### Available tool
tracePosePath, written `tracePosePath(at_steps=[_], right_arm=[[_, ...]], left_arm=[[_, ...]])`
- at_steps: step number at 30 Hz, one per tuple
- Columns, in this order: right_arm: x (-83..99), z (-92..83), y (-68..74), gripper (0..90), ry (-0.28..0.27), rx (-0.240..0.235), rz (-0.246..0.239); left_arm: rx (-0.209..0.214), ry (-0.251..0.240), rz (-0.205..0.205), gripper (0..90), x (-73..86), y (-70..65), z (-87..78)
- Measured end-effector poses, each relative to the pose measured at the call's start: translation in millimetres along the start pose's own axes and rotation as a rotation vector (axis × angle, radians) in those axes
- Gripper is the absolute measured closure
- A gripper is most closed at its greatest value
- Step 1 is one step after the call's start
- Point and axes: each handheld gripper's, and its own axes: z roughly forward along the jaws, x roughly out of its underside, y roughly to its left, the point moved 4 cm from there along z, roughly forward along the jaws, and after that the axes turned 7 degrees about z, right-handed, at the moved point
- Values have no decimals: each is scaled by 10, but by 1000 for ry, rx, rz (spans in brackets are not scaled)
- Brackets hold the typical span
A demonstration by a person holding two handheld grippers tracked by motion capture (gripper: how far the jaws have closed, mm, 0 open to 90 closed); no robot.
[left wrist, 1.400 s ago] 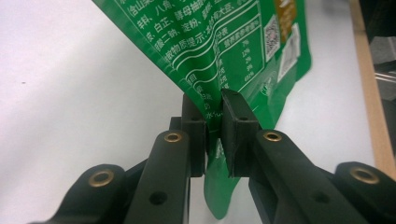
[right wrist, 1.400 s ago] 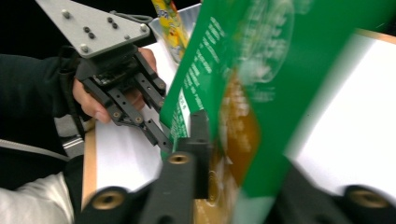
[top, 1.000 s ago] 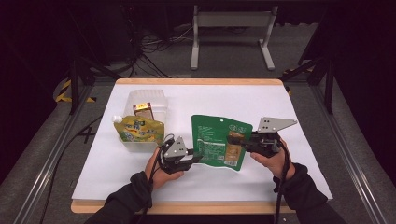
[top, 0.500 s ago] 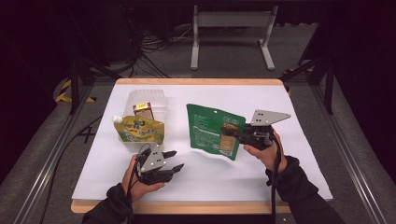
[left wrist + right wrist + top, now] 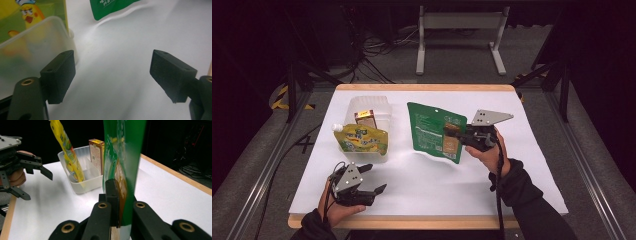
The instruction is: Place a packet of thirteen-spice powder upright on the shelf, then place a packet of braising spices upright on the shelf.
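Right gripper [image 5: 451, 131] was clamped on the green pouch [image 5: 432, 129], the clear tub [image 5: 379, 106] lying to its left; left gripper [image 5: 374, 178], jaws just spread and empty, sat nearer the tub.

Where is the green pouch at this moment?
In the high view the green pouch is right of the centre of the table, clamped at its right edge by the right gripper. The clear plastic tub stands to its left.
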Motion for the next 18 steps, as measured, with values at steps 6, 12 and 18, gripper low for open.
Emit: tracePosePath(at_steps=[6,12,18], right_arm=[[-45,62,-22,898,-13,5,8],[-81,126,-45,897,-24,2,8],[-107,233,-98,897,-27,5,10]], left_arm=[[-1,5,-14,150,108,17,-53],[-12,-9,-24,128,123,64,-92],[-13,-18,-42,128,146,113,-99]])
